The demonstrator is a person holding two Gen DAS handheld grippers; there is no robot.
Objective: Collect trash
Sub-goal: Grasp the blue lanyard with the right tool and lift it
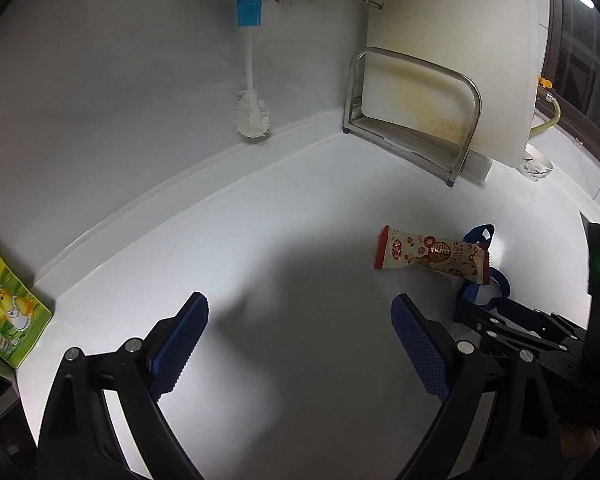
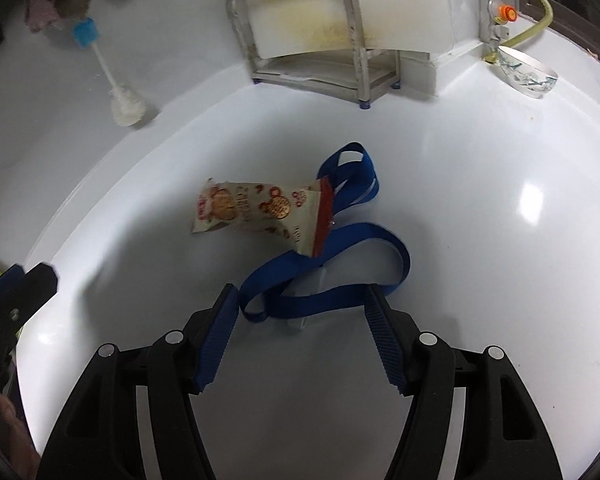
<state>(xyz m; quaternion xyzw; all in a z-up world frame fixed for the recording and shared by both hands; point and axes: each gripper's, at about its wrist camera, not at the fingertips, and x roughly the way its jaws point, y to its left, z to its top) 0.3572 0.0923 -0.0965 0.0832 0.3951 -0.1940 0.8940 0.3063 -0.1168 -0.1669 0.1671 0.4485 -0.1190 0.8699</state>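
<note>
Wrapper flat on white counter, long axis left to right, red end resting on blue strap. Brush and rack along back edge. Left gripper wide open, empty; right gripper wide open, astride strap, gripping nothing.

Red-edged cream wrapper, blue strap

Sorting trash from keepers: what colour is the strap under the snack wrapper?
Blue strap, clearest in the right wrist view.
</note>
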